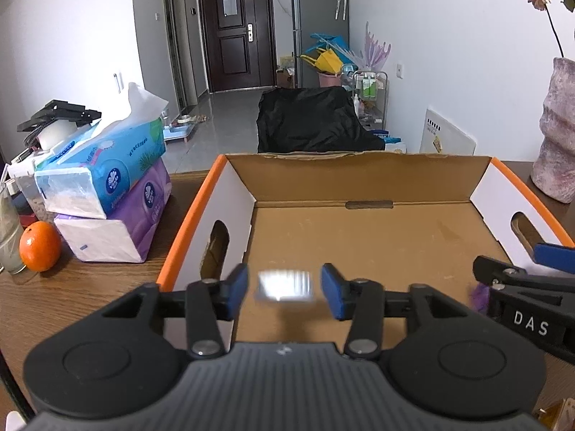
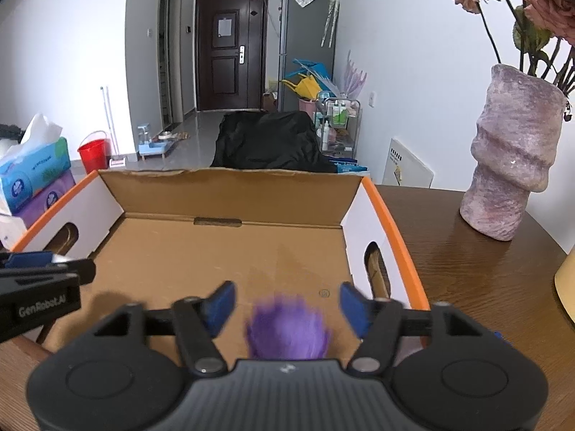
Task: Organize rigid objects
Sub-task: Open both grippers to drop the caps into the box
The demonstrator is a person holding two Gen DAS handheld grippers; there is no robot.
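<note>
An open cardboard box [image 1: 359,179] with orange rims and white side walls sits on the wooden table; it also shows in the right wrist view [image 2: 230,190]. My left gripper [image 1: 284,292] is open over the box's near end, and a blurred silvery-white block [image 1: 285,284] hangs between its blue pads, apparently touching neither. My right gripper [image 2: 287,307] is open over the box's near right part, with a blurred purple fuzzy object [image 2: 287,332] between and below its fingers. Each gripper shows at the edge of the other's view.
Two stacked tissue packs [image 1: 107,186], an orange [image 1: 39,246] and a glass [image 1: 9,240] stand left of the box. A tall mauve vase [image 2: 514,158] with dried roses stands to its right. A yellow object [image 2: 566,287] is at the far right table edge.
</note>
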